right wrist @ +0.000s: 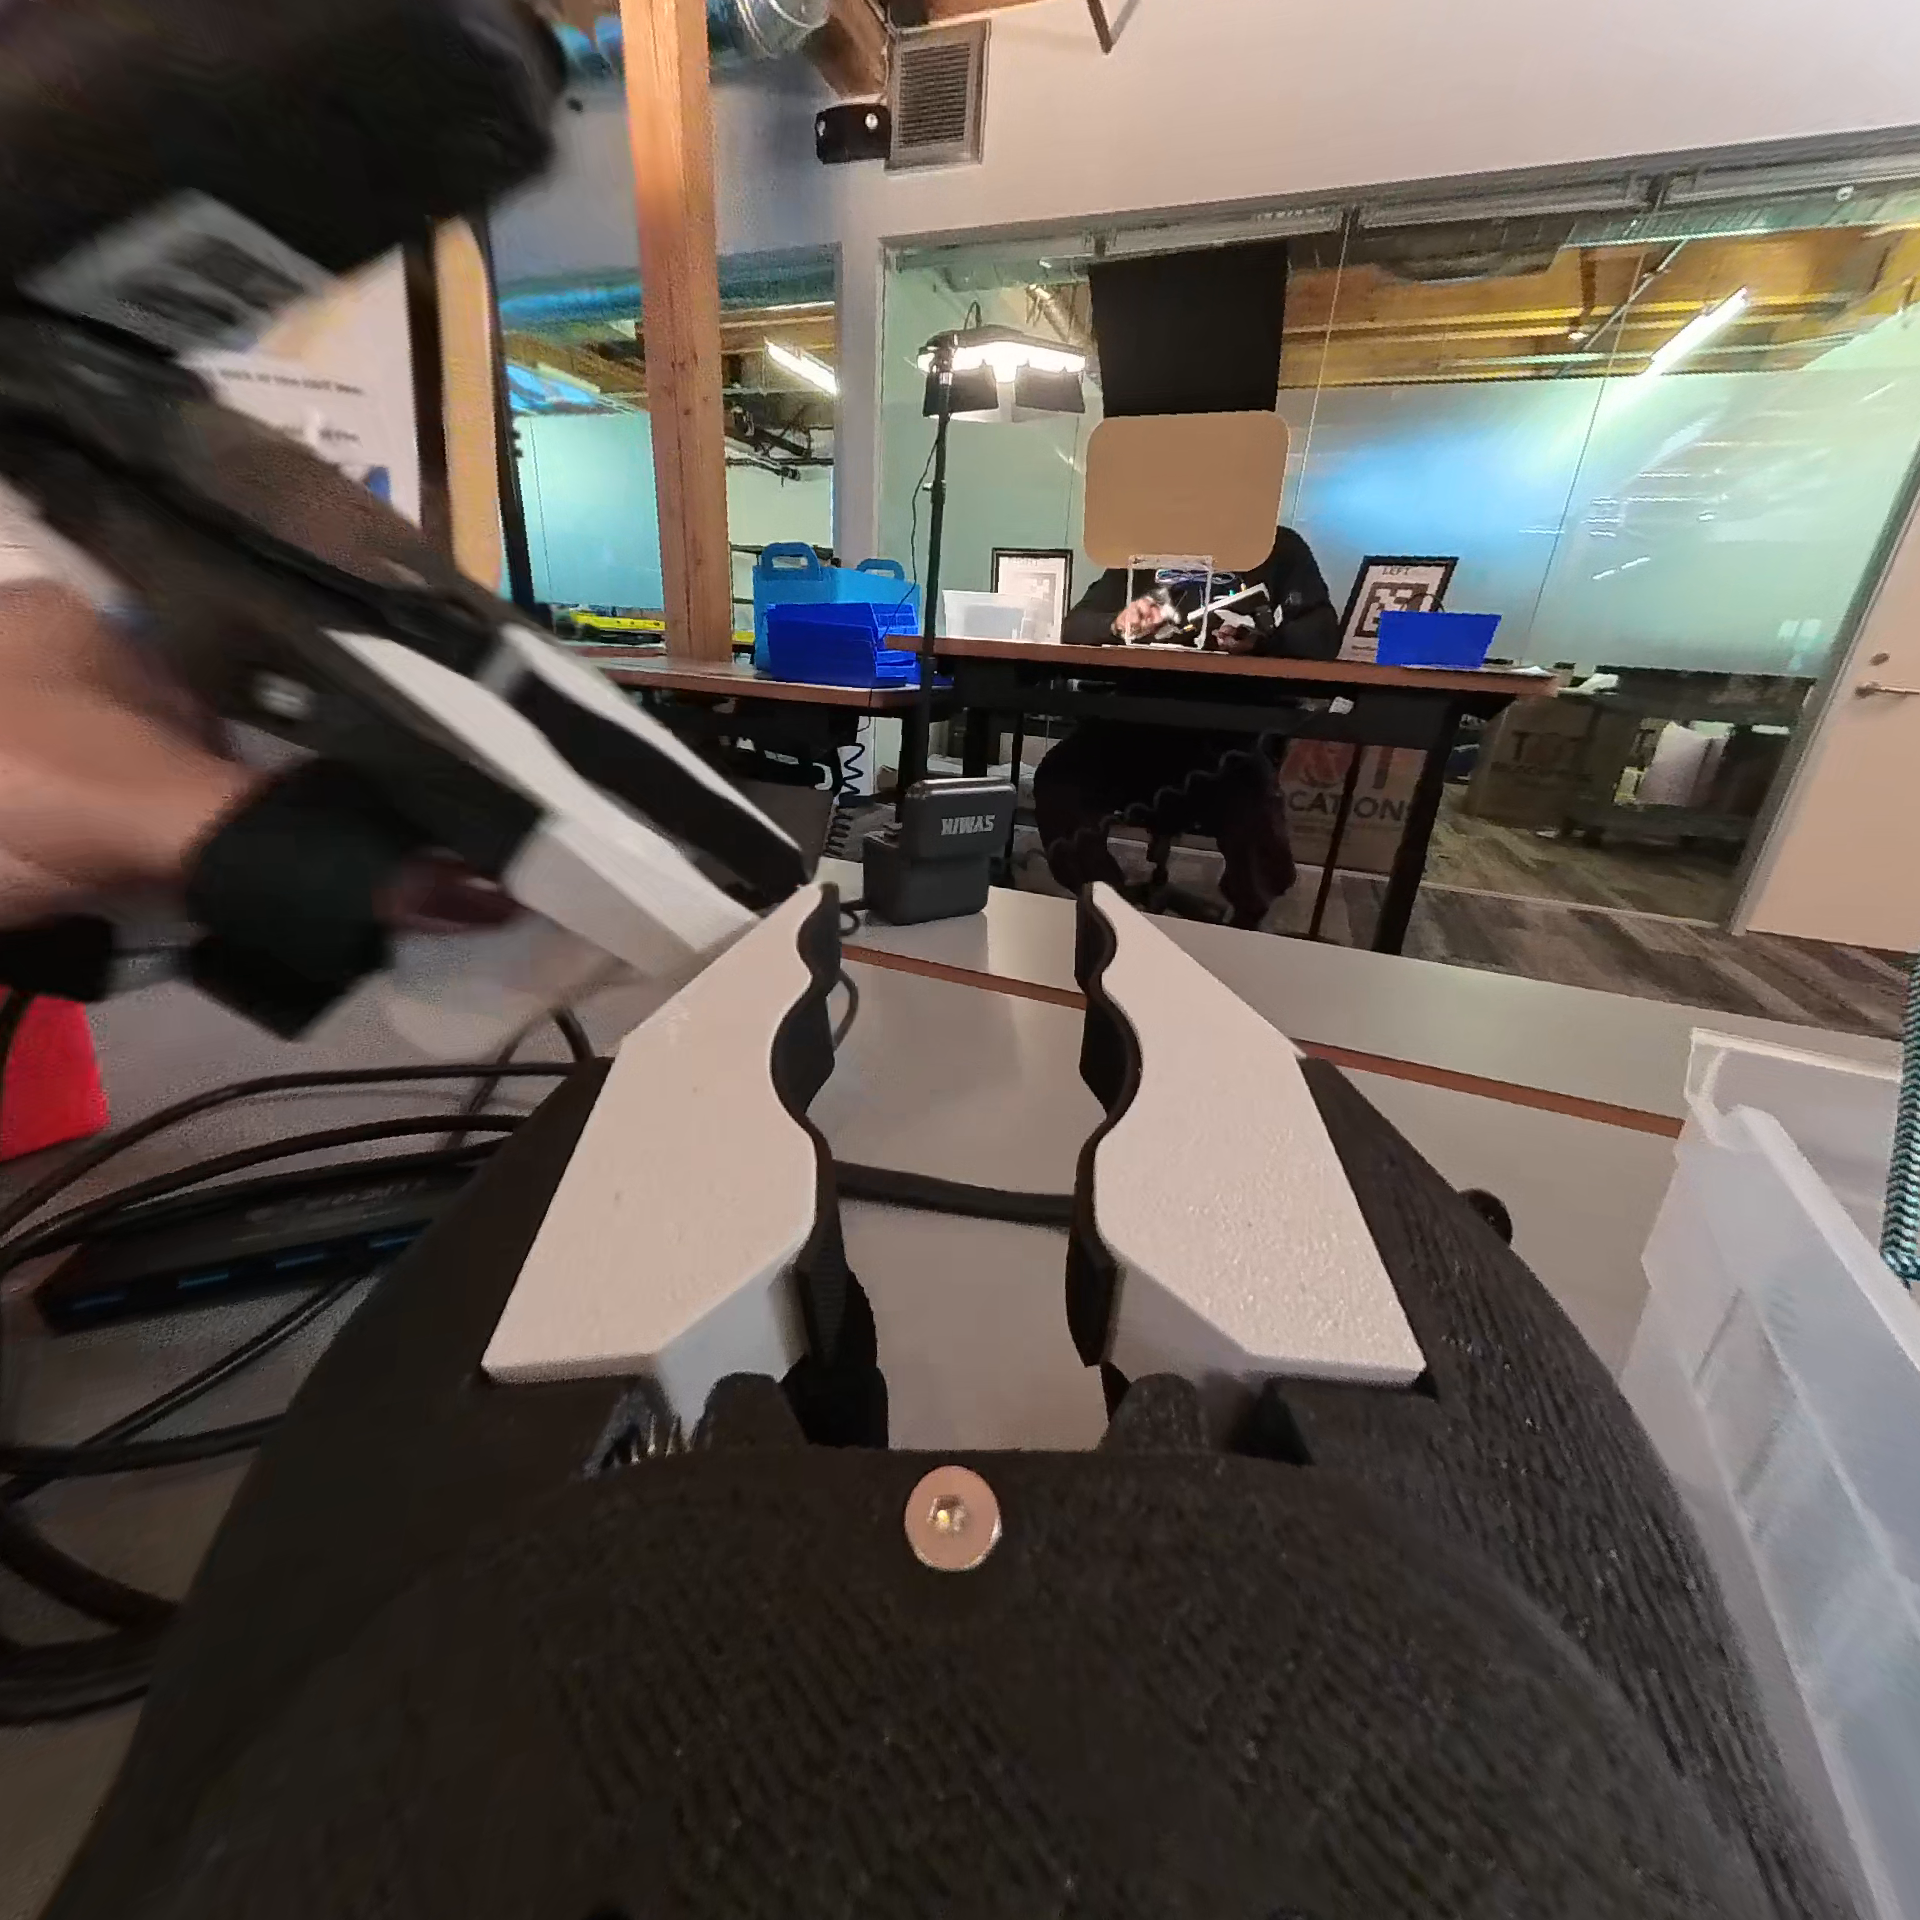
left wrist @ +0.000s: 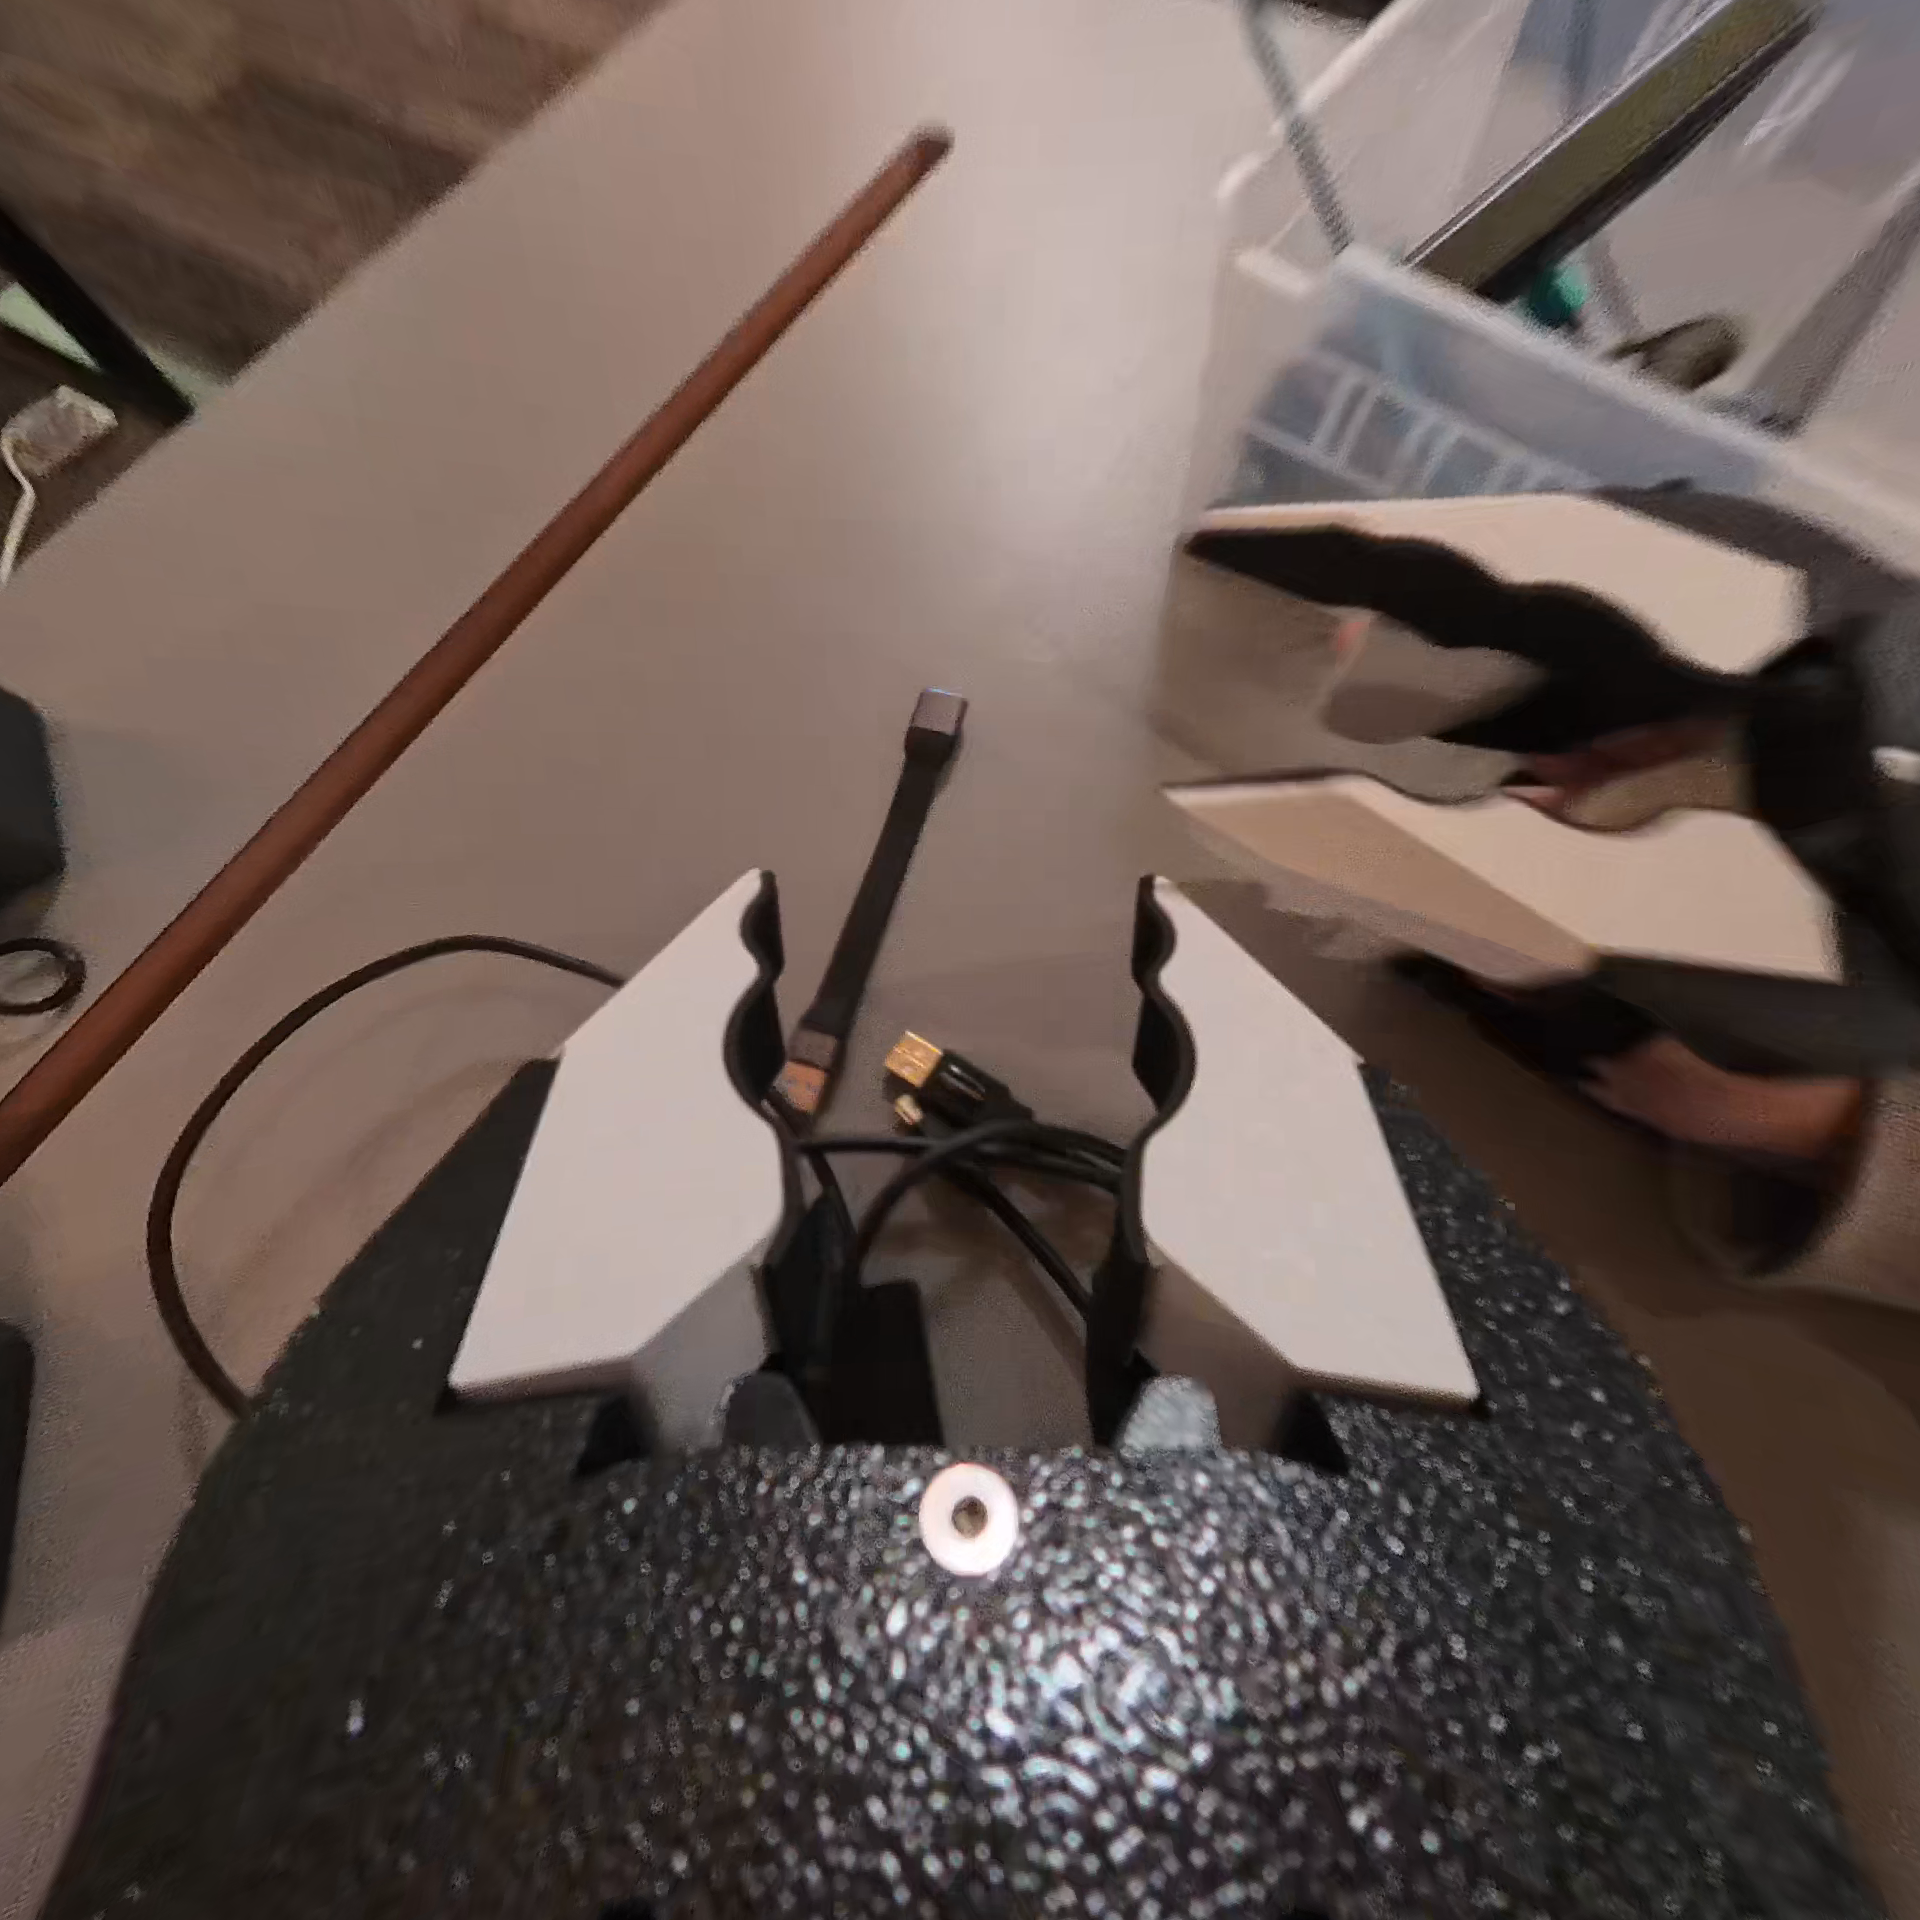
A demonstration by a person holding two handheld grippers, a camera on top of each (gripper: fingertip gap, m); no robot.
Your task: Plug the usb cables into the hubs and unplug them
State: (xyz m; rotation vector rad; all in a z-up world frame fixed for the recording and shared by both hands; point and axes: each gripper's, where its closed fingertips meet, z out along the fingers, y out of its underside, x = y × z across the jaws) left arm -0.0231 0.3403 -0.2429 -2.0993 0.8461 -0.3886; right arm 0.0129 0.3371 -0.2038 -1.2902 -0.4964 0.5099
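Cables: loose black USB cables with gold-coloured plugs (left wrist: 920, 1070) lie unplugged on the pale grey table (left wrist: 623, 520), likely awaiting pickup
Hub: long black hub with blue ports (right wrist: 239, 1236) rests flat at the table's left
Left gripper (left wrist: 956, 904): jaws wide, empty, hovering over the plugs
Right gripper (right wrist: 951, 914): jaws wide, holding nothing, above bare table

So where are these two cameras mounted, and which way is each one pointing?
Left wrist view: sits on the left gripper, angled down at the white table and loose USB cables; its own open fingers show.
Right wrist view: sits on the right gripper, looking level across the table into the room; its own open fingers show, with a black USB hub at left.
Shared: each view catches the other gripper, and both show the clear plastic bin.
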